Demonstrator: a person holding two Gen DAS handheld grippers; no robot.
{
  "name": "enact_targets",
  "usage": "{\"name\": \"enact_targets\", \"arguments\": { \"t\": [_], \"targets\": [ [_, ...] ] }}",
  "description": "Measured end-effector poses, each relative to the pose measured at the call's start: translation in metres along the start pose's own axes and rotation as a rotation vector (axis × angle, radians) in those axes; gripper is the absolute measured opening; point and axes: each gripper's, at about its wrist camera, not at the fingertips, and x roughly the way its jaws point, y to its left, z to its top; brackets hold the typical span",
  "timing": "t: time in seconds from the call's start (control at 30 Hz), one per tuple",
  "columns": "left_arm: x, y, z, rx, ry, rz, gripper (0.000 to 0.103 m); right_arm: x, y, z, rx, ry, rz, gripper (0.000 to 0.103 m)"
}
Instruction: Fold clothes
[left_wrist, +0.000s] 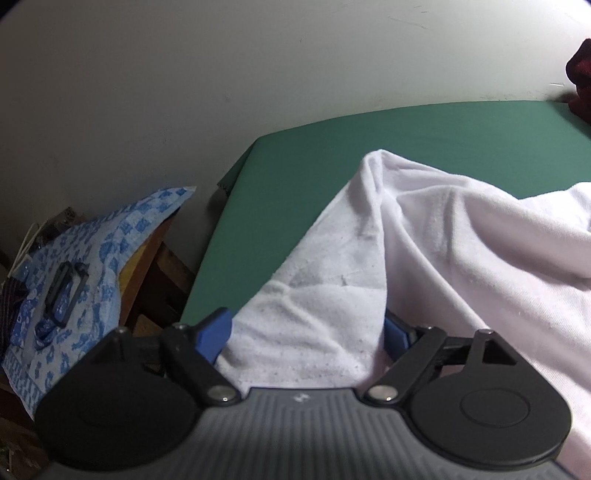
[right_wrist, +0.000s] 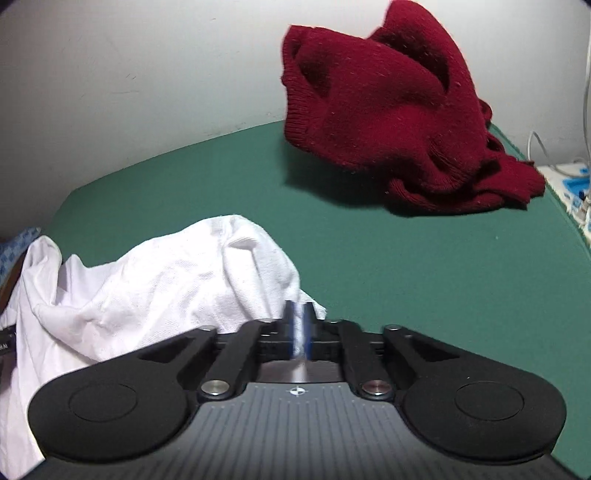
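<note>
Two garments on the green table (right_wrist: 406, 280): a white shirt (right_wrist: 166, 280) crumpled at the near left side, and a red sweater (right_wrist: 388, 110) heaped at the far right, near the wall (right_wrist: 129, 74). They lie well apart, with bare green surface between.

Left gripper (left_wrist: 306, 332): jaws spread wide, blue fingertips (left_wrist: 216, 332) on either side of a bunch of the white shirt (left_wrist: 424, 240). Cloth fills the gap between them and drapes over the right finger; the fingers look wide apart rather than pinched. The shirt rises in a ridge ahead of the gripper and spreads to the right.

Right gripper (right_wrist: 300, 326): jaws pressed together, blue pads (right_wrist: 293, 325) nearly touching, with a thin edge of the white shirt pinched between them. A small white corner sticks out just to the right of the pads. The rest of the shirt bunches up to the left of this gripper.

Left view, off the table's left edge: a blue patterned cloth (left_wrist: 92, 258) lies over wooden furniture (left_wrist: 155, 258), a dark strap-like object (left_wrist: 64, 291) resting on it. A sliver of the red sweater (left_wrist: 580, 74) shows at the far right edge. Right view, far right: white cables (right_wrist: 539, 147) and a blue item, too small to identify.
</note>
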Motion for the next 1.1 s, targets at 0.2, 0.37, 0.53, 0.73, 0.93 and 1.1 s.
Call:
{"name": "enact_targets", "arguments": {
  "t": [0.2,0.37,0.53,0.73,0.93,1.1],
  "targets": [
    [0.000,-0.004,0.001,-0.006,-0.004,0.014,0.092,-0.048,-0.015,0.025,-0.053,-0.234,-0.221,0.000],
    [0.002,-0.002,0.002,-0.006,-0.004,0.002,0.092,-0.061,-0.043,0.037,-0.020,-0.183,-0.209,0.010],
    [0.010,0.009,0.008,-0.017,0.012,0.001,0.092,-0.023,-0.036,0.007,0.047,-0.018,-0.054,0.037],
    [0.008,0.007,0.005,0.034,0.006,-0.015,0.093,-0.004,0.002,-0.016,0.025,0.023,0.005,0.029],
    [0.008,0.008,0.003,0.025,-0.004,-0.012,0.094,-0.025,-0.006,0.000,-0.012,-0.086,-0.089,0.003],
    [0.011,0.012,0.003,-0.013,-0.002,-0.029,0.096,-0.073,-0.037,0.036,-0.031,-0.260,-0.221,0.003]
  ]
}}
